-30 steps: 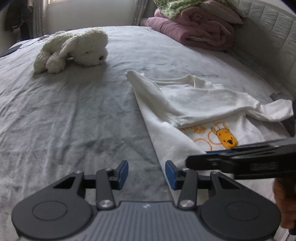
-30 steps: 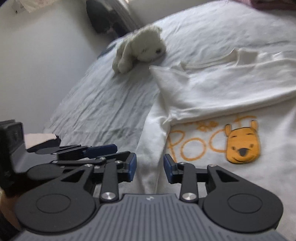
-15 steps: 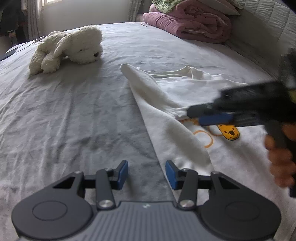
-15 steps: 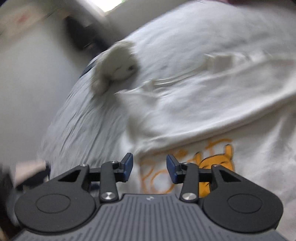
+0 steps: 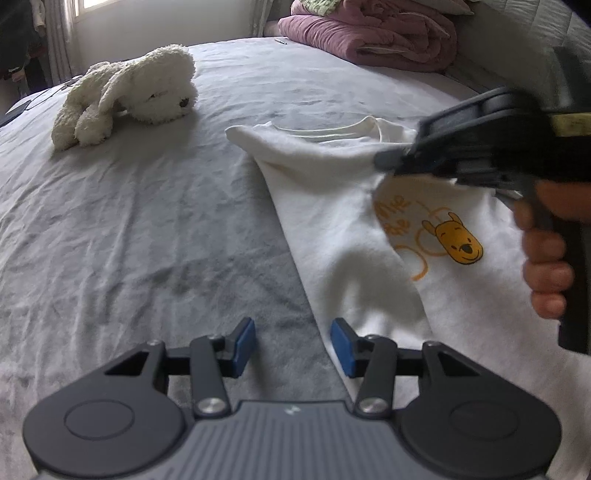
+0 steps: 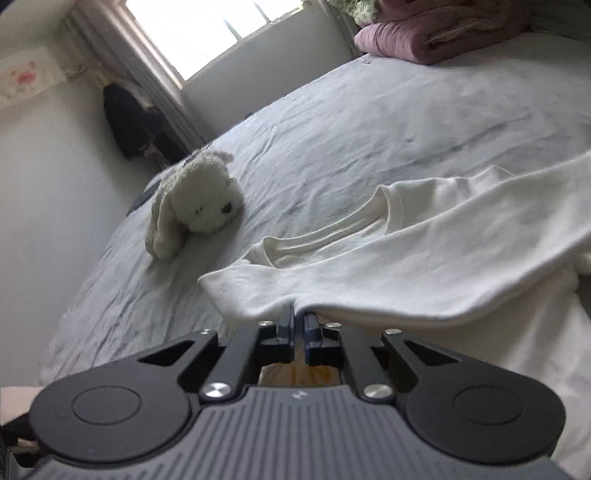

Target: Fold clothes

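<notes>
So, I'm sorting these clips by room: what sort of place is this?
Most likely a bedroom. The white shirt lies on a bed with a grey sheet, a plush dog lies beside it, and folded pink blankets are stacked at the bed's far end.

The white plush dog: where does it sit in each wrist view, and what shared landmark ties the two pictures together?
Left wrist: white plush dog upper left, on the grey bedsheet.
Right wrist: left of centre, beyond the white shirt's collar.
Shared landmark: folded pink blanket, top right in both.
</notes>
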`<state>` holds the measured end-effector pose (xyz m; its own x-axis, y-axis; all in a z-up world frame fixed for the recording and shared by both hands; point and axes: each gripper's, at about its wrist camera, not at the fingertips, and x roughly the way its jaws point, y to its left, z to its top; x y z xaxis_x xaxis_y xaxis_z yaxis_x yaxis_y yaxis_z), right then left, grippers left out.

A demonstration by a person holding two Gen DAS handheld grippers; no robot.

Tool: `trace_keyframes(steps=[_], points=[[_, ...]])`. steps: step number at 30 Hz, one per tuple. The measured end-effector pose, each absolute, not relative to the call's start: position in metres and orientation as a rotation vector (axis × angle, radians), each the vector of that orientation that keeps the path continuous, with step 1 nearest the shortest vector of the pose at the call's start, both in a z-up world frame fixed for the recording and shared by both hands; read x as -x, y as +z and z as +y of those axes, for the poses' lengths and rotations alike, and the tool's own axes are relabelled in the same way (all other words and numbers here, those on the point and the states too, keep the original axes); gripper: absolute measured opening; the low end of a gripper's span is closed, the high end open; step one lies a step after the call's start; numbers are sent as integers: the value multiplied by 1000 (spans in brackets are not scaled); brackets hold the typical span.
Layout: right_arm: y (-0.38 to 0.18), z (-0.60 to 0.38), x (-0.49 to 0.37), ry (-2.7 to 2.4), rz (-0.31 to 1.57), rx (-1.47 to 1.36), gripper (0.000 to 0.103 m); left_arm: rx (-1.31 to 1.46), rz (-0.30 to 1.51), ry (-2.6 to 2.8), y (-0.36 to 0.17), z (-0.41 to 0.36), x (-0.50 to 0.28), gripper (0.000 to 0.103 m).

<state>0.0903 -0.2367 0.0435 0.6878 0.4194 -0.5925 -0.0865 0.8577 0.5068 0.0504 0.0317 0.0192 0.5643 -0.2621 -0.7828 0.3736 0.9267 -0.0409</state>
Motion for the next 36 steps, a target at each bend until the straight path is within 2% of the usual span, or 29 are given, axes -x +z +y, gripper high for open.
trace_keyframes(steps=[7,11,13,18,21,29,30,32,33,34,36], points=[[26,-238,-102,293,784,-433,7,-147,900,-386,20,33,-50,50],[26,-241,-99,350,843,-384,15,-127,905,-385,23,38,-51,52],[32,-246,-96,367,859,-364,27,-123,902,-378,25,40,-53,53],[72,-235,-96,429,743,-143,31,-129,894,-383,25,36,-54,54],[89,-206,-114,530,676,-20,53,-128,894,-383,25,36,-54,54],[76,-120,-163,744,656,424,53,-130,898,-389,23,36,-55,55],[72,-113,-167,774,667,441,53,-129,898,-390,23,36,-55,55],[68,-104,-172,809,689,463,44,-128,899,-393,22,37,-56,55],[67,-103,-174,804,695,461,14,-127,900,-394,22,37,-56,55],[67,-101,-177,796,701,458,5,-130,900,-394,22,36,-56,55],[74,-114,-181,761,688,340,5,-140,899,-392,22,35,-55,55]])
